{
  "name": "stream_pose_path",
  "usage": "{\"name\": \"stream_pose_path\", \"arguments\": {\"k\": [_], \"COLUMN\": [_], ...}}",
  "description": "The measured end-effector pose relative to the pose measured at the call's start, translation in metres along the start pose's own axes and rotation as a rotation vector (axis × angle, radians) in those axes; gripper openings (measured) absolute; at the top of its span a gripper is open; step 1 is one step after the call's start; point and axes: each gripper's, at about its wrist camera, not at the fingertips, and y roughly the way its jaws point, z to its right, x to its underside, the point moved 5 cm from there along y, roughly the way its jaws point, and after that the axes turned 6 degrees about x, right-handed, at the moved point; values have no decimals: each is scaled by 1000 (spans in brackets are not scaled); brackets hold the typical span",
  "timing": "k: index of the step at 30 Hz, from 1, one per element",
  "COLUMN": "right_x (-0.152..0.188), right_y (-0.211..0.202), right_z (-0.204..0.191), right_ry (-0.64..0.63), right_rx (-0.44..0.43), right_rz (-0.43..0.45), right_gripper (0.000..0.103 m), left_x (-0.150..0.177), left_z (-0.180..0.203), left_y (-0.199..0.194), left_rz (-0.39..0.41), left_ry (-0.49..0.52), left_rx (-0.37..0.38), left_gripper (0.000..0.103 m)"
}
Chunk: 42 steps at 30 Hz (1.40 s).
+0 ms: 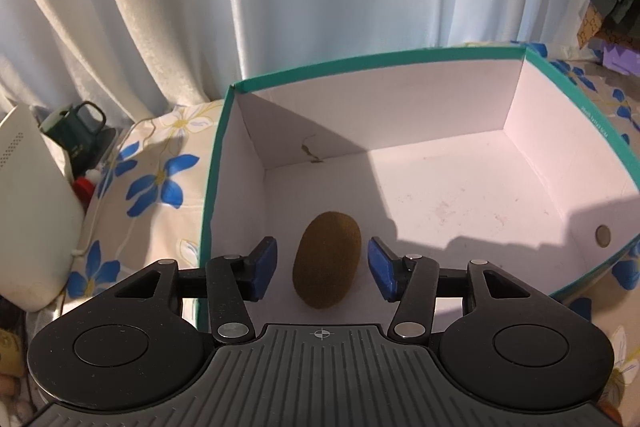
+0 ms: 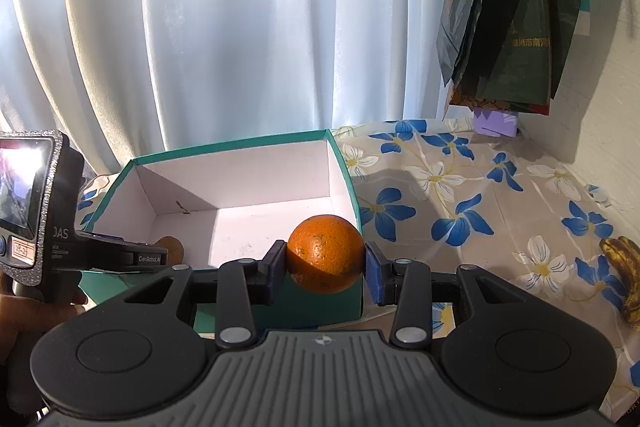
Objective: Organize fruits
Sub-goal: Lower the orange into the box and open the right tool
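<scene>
Now the left tongs [image 1: 322, 269] stand released around the kiwi [image 1: 327, 259] lying in the box [image 1: 216, 163], while the right tongs [image 2: 326, 271] grip the orange [image 2: 324, 253] at the rim, probably next to drop in.

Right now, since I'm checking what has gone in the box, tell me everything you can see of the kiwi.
The kiwi is an oval, brown, fuzzy-skinned fruit, whole and unmarked. It lies on the white floor of the teal-edged box, near the left wall and the near edge. The left gripper has its blue pads on either side of it, with a gap each side, not touching.
</scene>
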Motion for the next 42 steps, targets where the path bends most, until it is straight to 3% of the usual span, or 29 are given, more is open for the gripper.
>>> {"name": "stream_pose_path", "arguments": {"k": [3,9,20,26,38,42], "right_x": [-3,-12,-9,-1,2,1], "right_y": [4,17,59,83,90,88], "right_z": [0,1,-19,-21,-21,-21], "right_ry": [-13,-36,-117,-139,-157,-157], "right_rx": [4,8,-65,-72,-74,-73], "right_rz": [8,29,33,-20,-31,-23], "right_gripper": [40,40,40,40,41,47], "left_x": [0,10,27,37,51,53], "left_z": [-2,-17,-39,-45,-39,-39], "left_y": [-25,-79,-76,-73,-66,-68], "left_rz": [50,160,101,71,15,11], "left_ry": [-37,-107,-190,-206,-176,-174], "left_rx": [43,56,-10,-41,-63,-61], "left_gripper": [80,94,94,95,96,96]}}
